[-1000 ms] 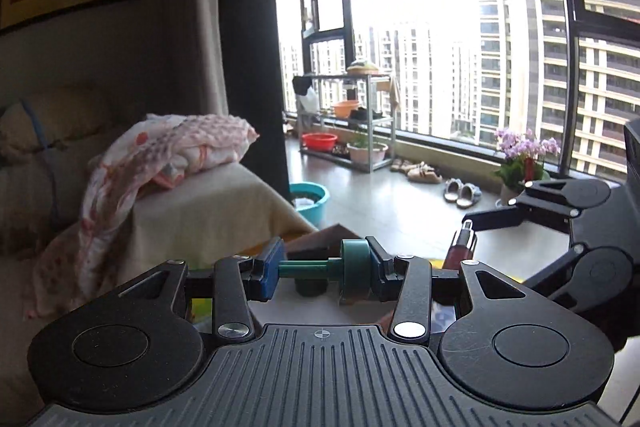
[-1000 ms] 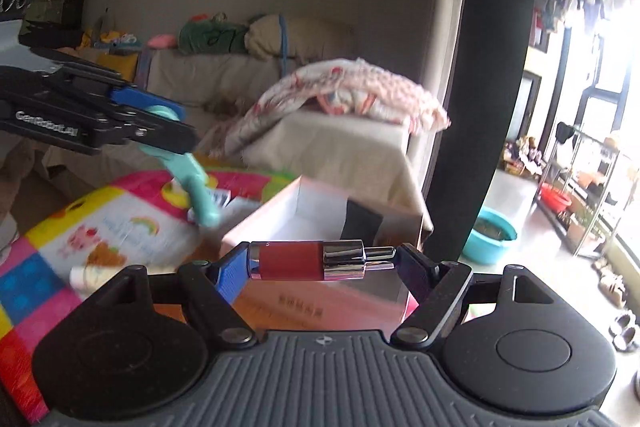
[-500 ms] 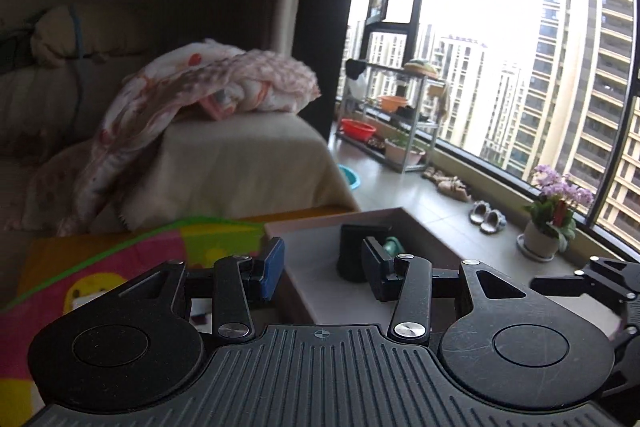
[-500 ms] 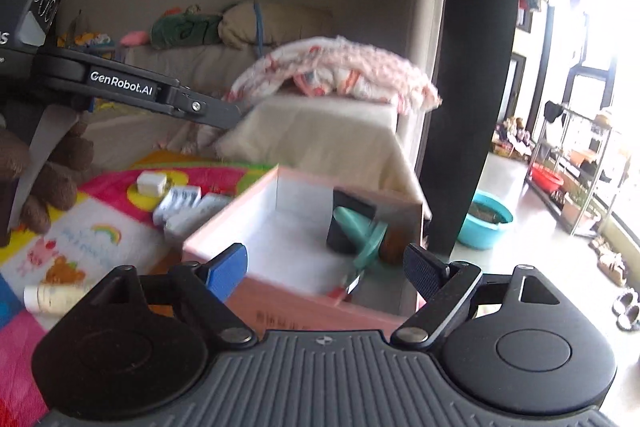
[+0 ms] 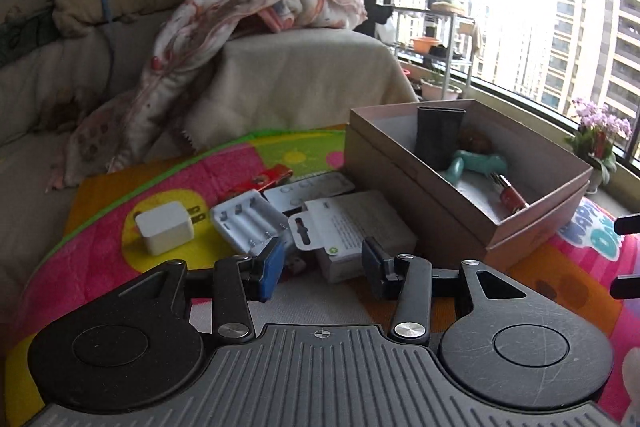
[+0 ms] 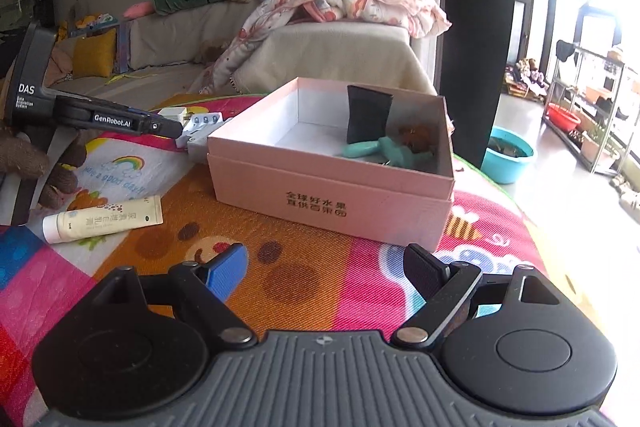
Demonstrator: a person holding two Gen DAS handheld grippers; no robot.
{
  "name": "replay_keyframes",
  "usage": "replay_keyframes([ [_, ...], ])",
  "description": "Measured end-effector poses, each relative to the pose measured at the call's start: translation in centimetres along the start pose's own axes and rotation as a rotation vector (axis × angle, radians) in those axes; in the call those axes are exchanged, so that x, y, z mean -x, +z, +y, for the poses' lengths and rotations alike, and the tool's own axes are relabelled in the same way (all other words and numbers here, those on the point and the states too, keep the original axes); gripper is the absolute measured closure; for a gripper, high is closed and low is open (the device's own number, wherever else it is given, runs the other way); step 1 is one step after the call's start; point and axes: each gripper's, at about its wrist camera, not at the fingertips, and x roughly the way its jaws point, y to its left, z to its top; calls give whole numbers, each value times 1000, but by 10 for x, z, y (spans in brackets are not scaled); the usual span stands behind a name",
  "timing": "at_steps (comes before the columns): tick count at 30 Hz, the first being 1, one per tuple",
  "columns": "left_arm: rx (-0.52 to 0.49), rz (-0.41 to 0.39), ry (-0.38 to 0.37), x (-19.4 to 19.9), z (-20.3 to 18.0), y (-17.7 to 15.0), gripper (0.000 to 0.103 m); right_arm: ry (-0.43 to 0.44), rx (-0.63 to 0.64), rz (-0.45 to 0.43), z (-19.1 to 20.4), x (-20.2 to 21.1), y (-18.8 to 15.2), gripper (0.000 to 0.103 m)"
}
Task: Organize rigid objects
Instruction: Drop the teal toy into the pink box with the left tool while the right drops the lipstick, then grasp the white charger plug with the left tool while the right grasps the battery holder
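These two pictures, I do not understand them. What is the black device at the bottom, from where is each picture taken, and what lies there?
Each black device is a hand-held gripper; a person carries one in each hand, with a camera looking along its jaws. One picture looks from the left gripper, the other from the right gripper. Both stand open and hold nothing. On the colourful mat sits a pink box containing a teal tool, a black pouch and a red cylinder. Beside it lie a white charger, a battery case and a cream tube.
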Motion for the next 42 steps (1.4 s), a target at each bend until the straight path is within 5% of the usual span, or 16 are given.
replay_keyframes([
  [6, 38, 3, 35, -3, 7, 4, 55, 14, -11, 11, 2, -3, -5, 17],
  [11, 120, -13, 195, -6, 34, 8, 55, 19, -51, 33, -5, -8, -11, 17],
  [13, 81, -23, 229, -11, 46, 13, 55, 21, -63, 44, -7, -11, -13, 17],
  [19, -244, 77, 166, -53, 74, 29, 53, 25, -56, 50, -5, -12, -12, 17],
  [23, -282, 153, 125, -69, 93, 28, 48, 63, -23, 55, -2, -5, 4, 17],
  [28, -211, 184, 46, -79, 111, 32, 48, 173, 0, 24, 7, 2, 88, 17],
  [35, -76, 218, -58, -75, 119, 32, 59, 283, -29, 199, 68, -90, 206, 17],
  [36, -78, 218, -66, -71, 116, 29, 66, 273, -30, 248, 80, -112, 213, 18],
  [39, -75, 211, -51, -55, 110, 19, 66, 234, 19, 365, 111, -172, 219, 33],
  [42, -74, 187, -48, -41, 107, 6, 66, 155, 50, 437, 128, -223, 213, 35],
])
